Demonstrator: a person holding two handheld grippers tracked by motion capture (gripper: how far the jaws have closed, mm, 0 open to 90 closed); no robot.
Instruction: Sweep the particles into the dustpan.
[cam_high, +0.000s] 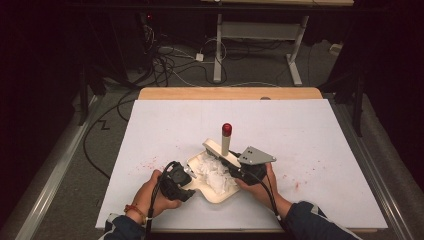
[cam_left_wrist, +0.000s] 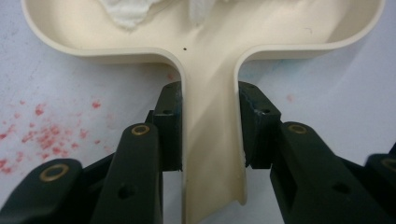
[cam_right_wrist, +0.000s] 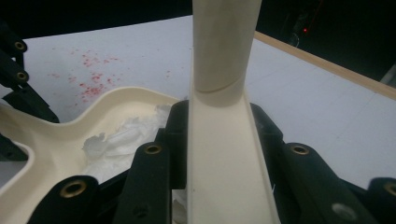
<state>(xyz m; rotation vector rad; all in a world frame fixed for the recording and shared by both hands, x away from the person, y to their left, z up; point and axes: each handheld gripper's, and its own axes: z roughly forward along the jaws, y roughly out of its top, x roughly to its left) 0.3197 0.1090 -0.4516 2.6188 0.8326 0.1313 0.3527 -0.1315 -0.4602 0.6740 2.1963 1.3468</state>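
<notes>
While the left gripper (cam_high: 186, 172) clamps the short handle of a cream dustpan (cam_high: 220, 192), the pan lies flat on the white table cover (cam_high: 320, 135), close to the near edge and roughly midway along it. In the left gripper view both jaws press the sides of the dustpan handle (cam_left_wrist: 210, 140), pads touching it on each side. Crumpled white paper (cam_high: 215, 172) sits inside the pan; scraps of it show at the top of the left gripper view (cam_left_wrist: 128, 11) and beside the jaws in the right gripper view (cam_right_wrist: 121, 135).

The right gripper (cam_high: 240, 167) grips a second cream piece, a brush (cam_high: 225, 150) with a channel-shaped handle, held over the pan's far right side. In the right gripper view its jaws are clenched on that channel (cam_right_wrist: 224, 163), one on each side. A round cream post rises from the piece and ends in a red cap (cam_high: 227, 129), standing upright.

The left hand (cam_high: 155, 192) and right hand (cam_high: 262, 187) come in from the near edge, dark sleeves at the wrists. Red specks (cam_high: 147, 164) mark the cover left of the pan, fainter ones (cam_high: 297, 184) to its right. Beyond the far edge, a strip of bare wooden tabletop (cam_high: 230, 93).
</notes>
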